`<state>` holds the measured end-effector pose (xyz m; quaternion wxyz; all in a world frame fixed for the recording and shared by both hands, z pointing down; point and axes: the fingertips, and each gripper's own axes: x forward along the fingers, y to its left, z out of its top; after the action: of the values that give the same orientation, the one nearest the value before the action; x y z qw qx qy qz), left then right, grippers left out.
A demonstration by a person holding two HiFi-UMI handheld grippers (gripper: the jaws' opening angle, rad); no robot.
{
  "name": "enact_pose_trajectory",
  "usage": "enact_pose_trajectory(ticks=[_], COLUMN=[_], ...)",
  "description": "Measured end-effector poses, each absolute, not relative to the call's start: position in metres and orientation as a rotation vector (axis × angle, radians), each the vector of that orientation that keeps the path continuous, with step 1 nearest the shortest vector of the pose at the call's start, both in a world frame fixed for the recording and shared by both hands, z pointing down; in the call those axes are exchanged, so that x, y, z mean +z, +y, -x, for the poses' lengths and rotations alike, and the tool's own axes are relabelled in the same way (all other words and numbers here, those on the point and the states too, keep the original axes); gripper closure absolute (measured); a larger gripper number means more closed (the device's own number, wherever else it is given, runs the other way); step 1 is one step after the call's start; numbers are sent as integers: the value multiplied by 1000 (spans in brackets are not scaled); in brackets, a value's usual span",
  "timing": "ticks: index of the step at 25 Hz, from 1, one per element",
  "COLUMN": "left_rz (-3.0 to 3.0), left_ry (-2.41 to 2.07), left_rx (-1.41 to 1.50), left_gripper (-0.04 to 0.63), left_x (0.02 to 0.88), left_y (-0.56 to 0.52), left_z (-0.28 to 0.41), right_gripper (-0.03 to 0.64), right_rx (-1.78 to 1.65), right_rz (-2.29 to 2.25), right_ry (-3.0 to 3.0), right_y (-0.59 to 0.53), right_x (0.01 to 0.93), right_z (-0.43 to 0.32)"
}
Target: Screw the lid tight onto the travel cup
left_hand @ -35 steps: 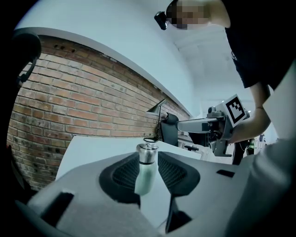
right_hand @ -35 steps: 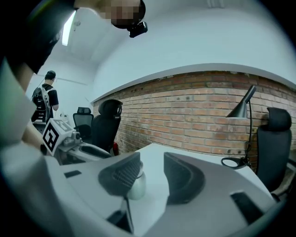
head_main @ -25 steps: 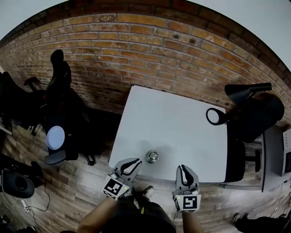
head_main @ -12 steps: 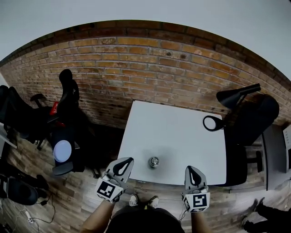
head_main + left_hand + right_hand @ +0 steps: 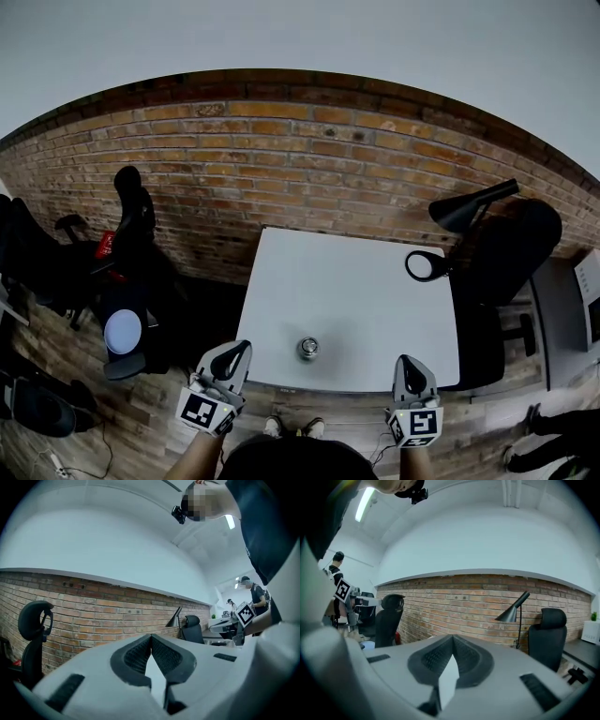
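Observation:
The travel cup (image 5: 308,349) is a small silver round shape seen from above. It stands alone near the front edge of the white table (image 5: 356,291). My left gripper (image 5: 234,352) hangs off the table's front left corner, apart from the cup, shut with nothing in it. My right gripper (image 5: 412,362) is by the front right edge, also shut and empty. In the left gripper view the left gripper (image 5: 151,636) has its ribbed pads pressed together and points level at the brick wall. The right gripper (image 5: 452,637) in its own view shows the same. Neither gripper view shows the cup.
A black desk lamp (image 5: 461,210) stands at the table's far right, with a round black ring (image 5: 421,266) below it. Black office chairs stand at left (image 5: 129,201) and right (image 5: 517,246). A brick wall (image 5: 300,159) runs behind the table. Other people work at desks (image 5: 253,597) far off.
Both grippers have drawn back from the cup, outward and toward the person, and risen. The head view has tilted up, showing more wall. The cup has stayed where it stood.

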<state>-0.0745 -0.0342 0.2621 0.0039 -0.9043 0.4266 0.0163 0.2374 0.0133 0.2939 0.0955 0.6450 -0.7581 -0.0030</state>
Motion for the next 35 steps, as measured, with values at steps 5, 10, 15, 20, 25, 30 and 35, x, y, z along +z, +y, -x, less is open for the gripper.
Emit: enact_pose_trajectory(ticks=[5, 10, 15, 20, 25, 30, 35], left_rz=[2804, 2770, 2781, 2790, 2806, 2792, 2812], left_ry=[1398, 1330, 1364, 1388, 1437, 1390, 1416], left_rx=[70, 132, 108, 75, 63, 158, 113], left_gripper=[571, 571, 571, 570, 570, 571, 571], left_x=[253, 235, 240, 245, 251, 247, 252], left_y=[-31, -25, -24, -25, -18, -11, -6], left_z=[91, 91, 96, 99, 105, 108, 108], right_gripper=[603, 603, 603, 603, 604, 604, 604], right_rx=[13, -1, 24, 49, 36, 4, 4], right_rz=[-1963, -1993, -1968, -1968, -1916, -1867, -1880], right_ry=[-2234, -2265, -2313, -2326, -2338, -2362, -2366], right_y=[14, 12, 9, 8, 8, 10, 13], right_x=[281, 268, 260, 256, 260, 256, 255], right_z=[-243, -238, -229, -227, -218, -202, -204])
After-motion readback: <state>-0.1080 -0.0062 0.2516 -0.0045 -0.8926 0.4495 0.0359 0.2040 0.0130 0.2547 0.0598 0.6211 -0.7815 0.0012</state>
